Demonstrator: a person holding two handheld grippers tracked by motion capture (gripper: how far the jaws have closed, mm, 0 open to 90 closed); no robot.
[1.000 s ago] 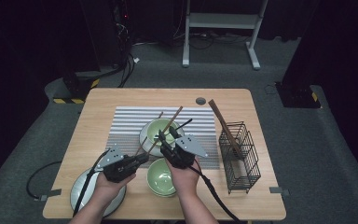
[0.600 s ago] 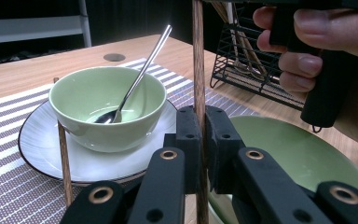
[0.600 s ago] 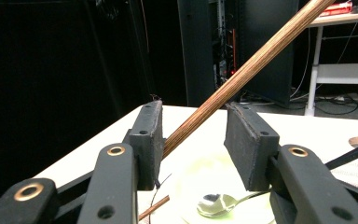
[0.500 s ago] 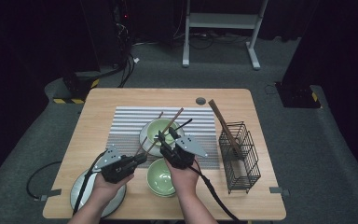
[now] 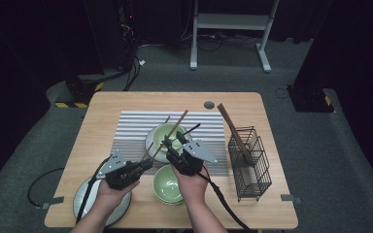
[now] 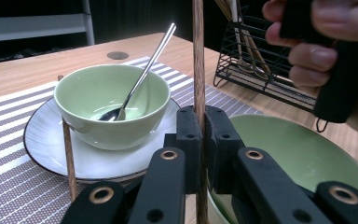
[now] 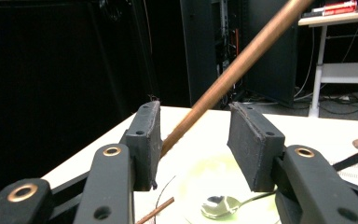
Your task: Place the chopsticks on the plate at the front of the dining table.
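My left gripper (image 5: 148, 163) (image 6: 201, 122) is shut on the low end of a brown wooden chopstick (image 5: 174, 130) (image 6: 198, 56), which slants up over the mat. My right gripper (image 5: 171, 144) (image 7: 193, 140) straddles the same chopstick (image 7: 233, 65) higher up. Its jaws have just been opening, and the stick passes between the pads close to the left one without being pinched. Behind them, a green bowl (image 5: 171, 134) (image 6: 107, 98) with a metal spoon (image 6: 144, 70) (image 7: 219, 205) sits on a white plate (image 6: 42, 144). A second chopstick (image 6: 68, 154) (image 7: 154, 212) leans by that plate.
A second green bowl (image 5: 167, 184) (image 6: 303, 158) sits near the front edge, between my hands. A grey plate (image 5: 85, 199) lies at the front left under my left hand. A black wire rack (image 5: 250, 162) (image 6: 261, 65) holding chopsticks stands at the right. A striped mat (image 5: 131, 128) covers the table's middle.
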